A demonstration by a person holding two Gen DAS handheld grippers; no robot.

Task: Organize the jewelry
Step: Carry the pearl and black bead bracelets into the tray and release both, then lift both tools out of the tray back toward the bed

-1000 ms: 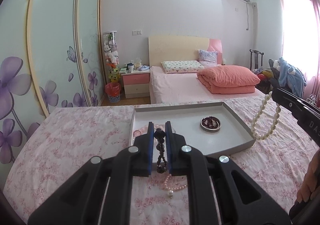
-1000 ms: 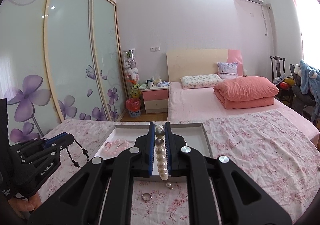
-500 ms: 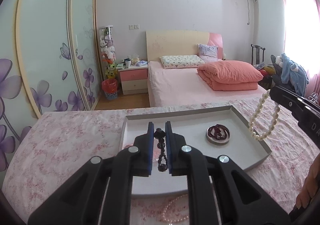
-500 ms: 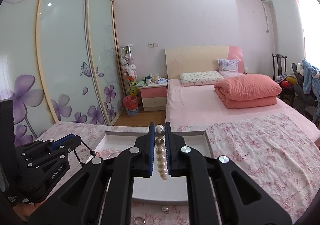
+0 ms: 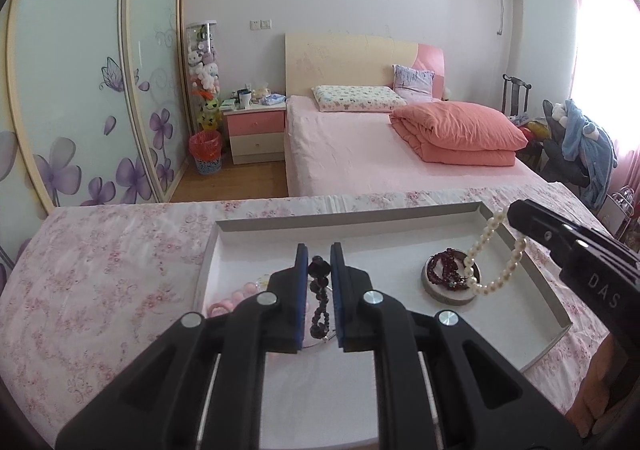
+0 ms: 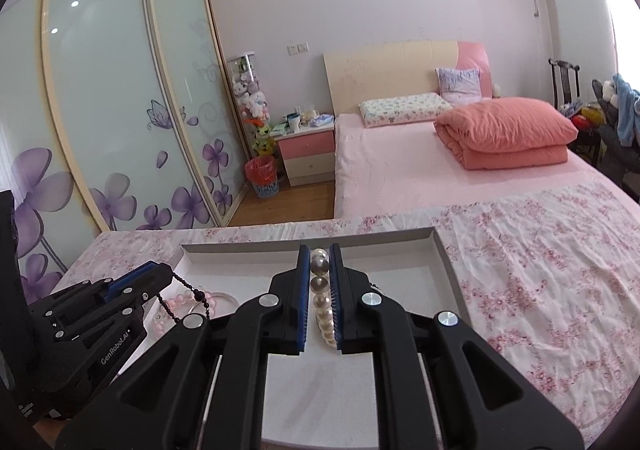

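- Left gripper (image 5: 319, 256) is clamped tight on a dark bead strand (image 5: 319, 304); the top bead sits pinched right between the blue pads, the rest dangles straight down between the fingers.
- Below that strand: a shallow white tray (image 5: 352, 216) on the pink floral bedspread (image 5: 104, 274), and the beads hang over its left half, above a clear round dish that is mostly hidden behind the gripper.
- Pink bead bracelet (image 5: 236, 296) lies in the tray just left of the gripper's fingers.
- Over to the right, a small round dish (image 5: 448, 292) holds a heap of dark red beads (image 5: 446, 270).
- Right gripper (image 6: 319, 258) is closed on a pearl bracelet (image 6: 322, 302), pearls stacked in a line between its pads.
- From the left wrist view, that pearl loop (image 5: 494, 254) hangs from the right gripper's tip (image 5: 520, 212) and droops across the near right edge of the round dish; whether it touches the rim, I can't tell.
- From the right wrist view, the left gripper (image 6: 160, 270) sits low left, its dark strand (image 6: 188, 290) trailing over the tray's left end beside the pink beads (image 6: 176, 304).
- A person's hand (image 5: 600, 390) shows at the lower right, gripping the right tool.
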